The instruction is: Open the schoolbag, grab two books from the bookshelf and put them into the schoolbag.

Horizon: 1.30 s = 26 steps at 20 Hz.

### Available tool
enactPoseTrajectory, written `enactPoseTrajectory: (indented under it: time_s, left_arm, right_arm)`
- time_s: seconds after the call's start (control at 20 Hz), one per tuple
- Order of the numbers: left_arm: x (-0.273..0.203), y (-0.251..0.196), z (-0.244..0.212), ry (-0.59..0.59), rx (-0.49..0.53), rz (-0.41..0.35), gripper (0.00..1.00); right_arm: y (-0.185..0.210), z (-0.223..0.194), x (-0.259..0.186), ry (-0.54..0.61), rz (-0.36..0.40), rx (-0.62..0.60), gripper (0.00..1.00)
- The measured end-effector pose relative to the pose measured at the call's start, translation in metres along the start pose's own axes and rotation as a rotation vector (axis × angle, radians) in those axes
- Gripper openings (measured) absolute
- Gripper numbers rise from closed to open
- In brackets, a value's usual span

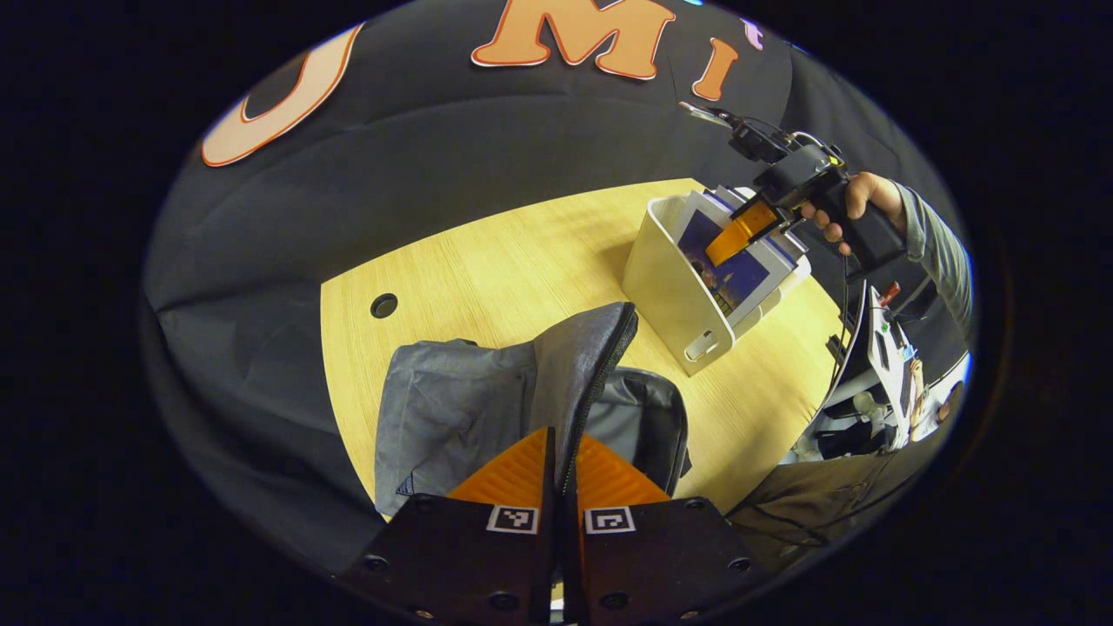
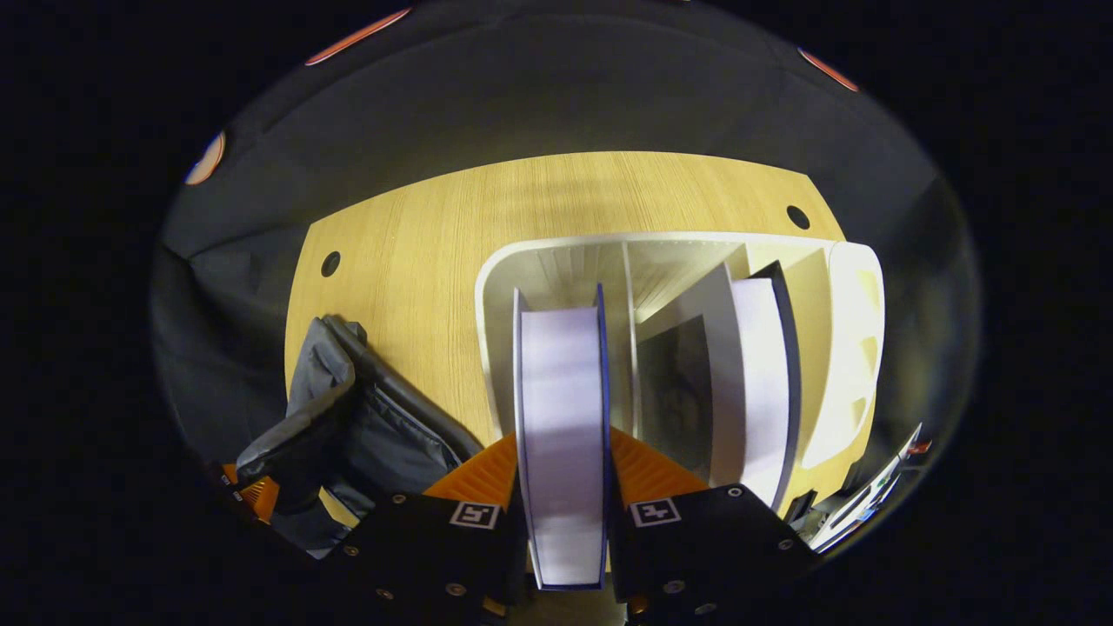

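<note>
The grey schoolbag (image 1: 461, 409) lies on the wooden table (image 1: 522, 261) with its zippered flap (image 1: 600, 348) raised. My left gripper (image 1: 565, 439) is shut on that flap's edge, holding it up. The white bookshelf (image 1: 669, 300) stands just behind the bag, with books upright in it. My right gripper (image 2: 563, 443) is shut on a blue-covered book (image 2: 563, 382) in the bookshelf's (image 2: 848, 348) left slot. Another book (image 2: 756, 374) leans in the slot to its right. In the left gripper view, the right gripper (image 1: 739, 235) is at the shelf's top, held by a hand (image 1: 856, 196). The schoolbag (image 2: 356, 426) lies left of the shelf.
The table has round cable holes (image 1: 383, 305) (image 2: 797, 216). Past the table's right edge stand a monitor and desk clutter (image 1: 887, 356). Black cloth wall surrounds the table at the back and sides. Bare wood lies behind the bag and shelf.
</note>
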<state>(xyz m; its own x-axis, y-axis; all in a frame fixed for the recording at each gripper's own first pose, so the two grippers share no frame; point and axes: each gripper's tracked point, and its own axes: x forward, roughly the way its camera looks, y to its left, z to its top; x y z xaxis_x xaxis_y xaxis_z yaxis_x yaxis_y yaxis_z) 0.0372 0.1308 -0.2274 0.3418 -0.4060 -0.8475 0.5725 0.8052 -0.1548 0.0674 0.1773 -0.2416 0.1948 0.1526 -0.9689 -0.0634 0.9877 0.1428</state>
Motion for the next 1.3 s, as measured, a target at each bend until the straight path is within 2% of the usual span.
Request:
enactPoseTrajectory:
  time_s: [0.35,0.55,0.6,0.65,0.9,1.3]
  left_arm:
    - [0.0,-0.001,-0.004,-0.009,0.004,0.003,0.06]
    - [0.006,-0.007,-0.009,0.004,0.055,0.006,0.05]
    - [0.006,-0.01,-0.01,0.008,0.07,0.004,0.05]
    - [0.007,-0.01,-0.01,0.01,0.085,0.003,0.05]
    - [0.009,-0.009,-0.01,0.014,0.088,-0.009,0.05]
    - [0.016,-0.006,-0.015,0.023,0.076,-0.039,0.06]
  right_arm:
    - [-0.007,-0.005,-0.068,-0.079,0.088,0.06,0.4]
    - [-0.022,-0.011,-0.109,-0.15,0.129,0.085,0.39]
    - [-0.028,-0.015,-0.118,-0.163,0.137,0.106,0.46]
    - [-0.033,-0.018,-0.127,-0.177,0.148,0.124,0.38]
    - [-0.046,-0.034,-0.168,-0.255,0.244,0.205,0.37]
    - [-0.037,-0.074,-0.185,-0.321,0.388,0.311,0.37]
